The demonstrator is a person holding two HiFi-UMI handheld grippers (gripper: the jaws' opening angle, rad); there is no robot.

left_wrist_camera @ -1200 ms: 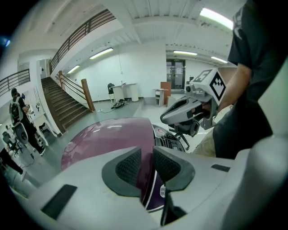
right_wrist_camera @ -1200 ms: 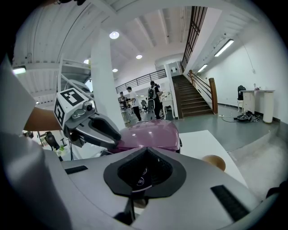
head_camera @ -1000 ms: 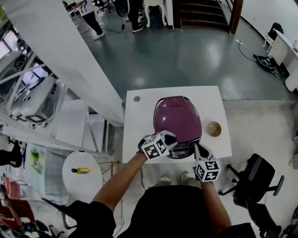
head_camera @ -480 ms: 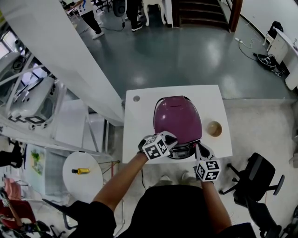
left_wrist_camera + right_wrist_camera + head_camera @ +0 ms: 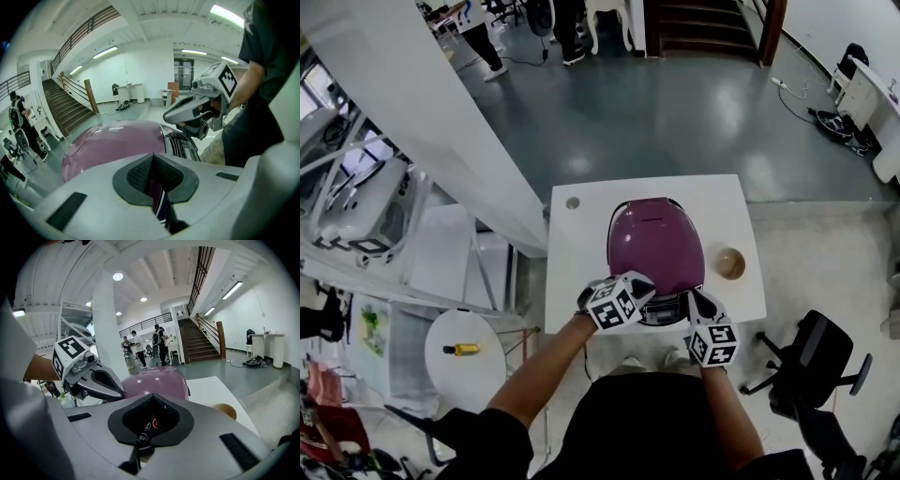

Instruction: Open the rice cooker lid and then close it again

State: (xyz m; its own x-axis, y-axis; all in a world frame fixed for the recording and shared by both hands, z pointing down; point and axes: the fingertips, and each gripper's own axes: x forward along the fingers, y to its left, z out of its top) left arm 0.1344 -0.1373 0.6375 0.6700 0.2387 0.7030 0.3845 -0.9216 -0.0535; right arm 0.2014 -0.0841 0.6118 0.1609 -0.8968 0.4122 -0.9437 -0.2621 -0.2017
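A purple rice cooker (image 5: 654, 246) stands on the white table (image 5: 581, 253) with its lid down. My left gripper (image 5: 643, 281) rests over the lid's front-left edge. In the left gripper view this left gripper (image 5: 152, 173) is closing down, its pads meeting with nothing between them, above the purple lid (image 5: 112, 143). My right gripper (image 5: 695, 300) is shut and sits just right of the control panel (image 5: 666, 307). The right gripper view looks along its jaws (image 5: 151, 420) at the panel's buttons (image 5: 154, 423), with the left gripper (image 5: 101, 383) to the left.
A brown bowl (image 5: 730, 262) sits on the table right of the cooker. A round hole (image 5: 573, 202) marks the far left corner. A round side table (image 5: 464, 349) with a yellow object stands left, an office chair (image 5: 811, 361) right. White railings run along the left.
Both grippers keep nearly the same places at the cooker's front. The lid stays down. The view has shifted very slightly.
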